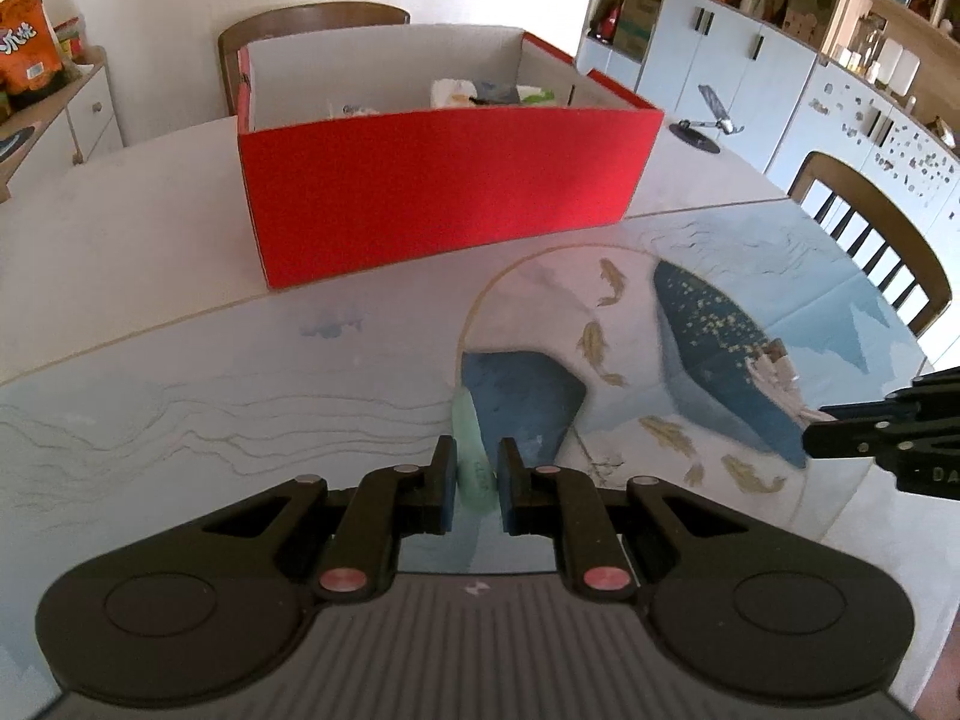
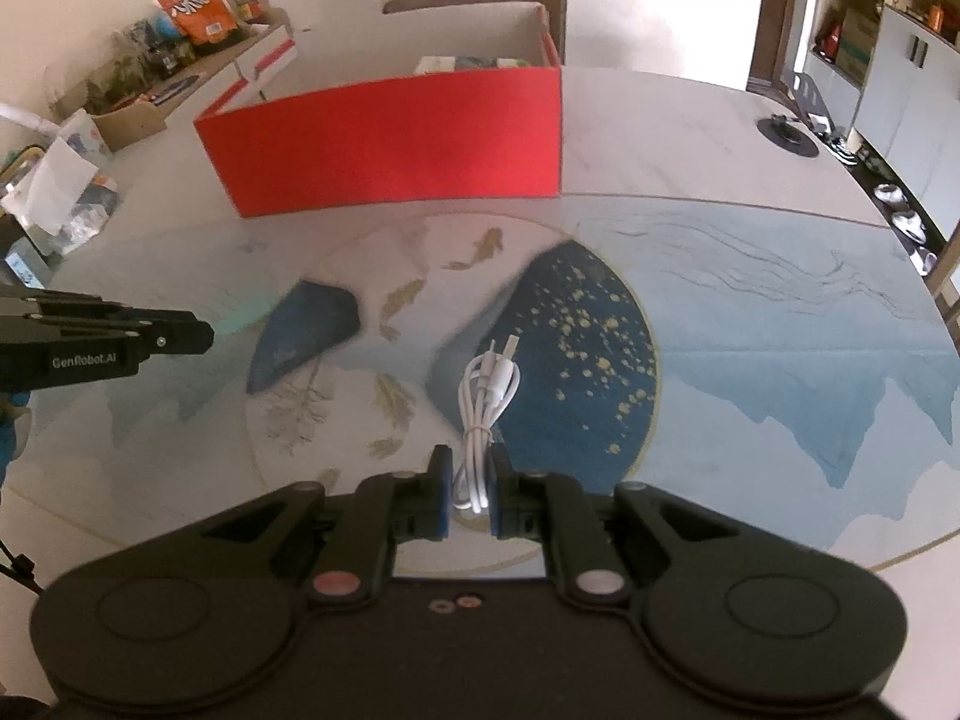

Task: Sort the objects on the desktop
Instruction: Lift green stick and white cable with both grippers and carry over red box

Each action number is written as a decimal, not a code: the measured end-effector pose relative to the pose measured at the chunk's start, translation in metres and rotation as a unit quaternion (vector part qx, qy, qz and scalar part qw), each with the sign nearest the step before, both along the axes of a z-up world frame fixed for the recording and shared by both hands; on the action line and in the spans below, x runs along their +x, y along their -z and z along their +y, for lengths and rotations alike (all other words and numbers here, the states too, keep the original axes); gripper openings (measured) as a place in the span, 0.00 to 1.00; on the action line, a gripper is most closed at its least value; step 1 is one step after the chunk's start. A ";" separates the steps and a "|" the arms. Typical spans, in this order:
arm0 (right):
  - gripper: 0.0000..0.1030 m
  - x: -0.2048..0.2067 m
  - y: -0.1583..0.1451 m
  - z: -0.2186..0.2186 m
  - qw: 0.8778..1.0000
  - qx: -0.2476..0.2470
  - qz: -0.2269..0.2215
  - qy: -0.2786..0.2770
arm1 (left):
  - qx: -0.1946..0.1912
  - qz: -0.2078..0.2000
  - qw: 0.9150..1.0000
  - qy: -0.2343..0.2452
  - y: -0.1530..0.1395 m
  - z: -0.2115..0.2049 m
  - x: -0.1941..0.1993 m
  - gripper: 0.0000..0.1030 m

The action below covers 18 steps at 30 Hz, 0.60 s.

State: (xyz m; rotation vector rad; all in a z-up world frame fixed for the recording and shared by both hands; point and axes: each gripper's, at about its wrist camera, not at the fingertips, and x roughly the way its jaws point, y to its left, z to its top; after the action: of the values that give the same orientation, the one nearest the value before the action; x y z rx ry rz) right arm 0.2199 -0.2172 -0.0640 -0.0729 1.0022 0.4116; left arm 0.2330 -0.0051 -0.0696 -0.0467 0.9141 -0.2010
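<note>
- The left gripper is clenched on a pale green, flat, soap-like bar; the bar stands on edge between the two blue-padded fingers and pokes out ahead of them, above the printed mat.
- The right gripper is clamped around a coiled white USB cable; the loop end sits between the pads, and the plug ends reach forward over the dark blue, gold-flecked patch of the mat.
- The blue and white landscape-print table mat covers the near half of the table; its far edge runs just in front of the box.
- The red cardboard box with a white inside stands open-topped on the bare pale tabletop beyond the mat, with several packets already inside at its far right corner.
- Between both grippers and the box's near wall the mat lies open, with only its printed pattern.
- A black round-based phone stand sits well to the right of the box, near the table's far edge.
- Wooden chairs stand at the far side and the right side of the table.
</note>
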 end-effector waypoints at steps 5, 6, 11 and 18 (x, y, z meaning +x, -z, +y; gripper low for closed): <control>0.10 -0.004 -0.012 0.008 1.000 0.013 -0.005 -0.016 | -0.001 -0.006 1.000 0.005 -0.010 -0.002 -0.009 0.08; 0.10 -0.005 -0.014 0.010 1.000 0.013 -0.009 -0.019 | -0.003 -0.006 1.000 0.004 -0.011 -0.002 -0.010 0.08; 0.10 -0.003 -0.024 0.009 0.999 0.024 -0.013 -0.022 | -0.010 -0.004 1.000 0.000 -0.015 0.004 -0.017 0.08; 0.10 0.000 -0.033 0.012 0.999 0.033 -0.015 -0.030 | -0.031 -0.011 0.999 -0.017 -0.029 0.015 -0.027 0.08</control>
State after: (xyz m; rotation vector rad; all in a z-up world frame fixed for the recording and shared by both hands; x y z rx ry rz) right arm 0.2204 -0.2055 -0.0312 -0.0503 0.9579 0.4963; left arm 0.2057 0.0100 -0.0402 -0.1172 0.8851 -0.1976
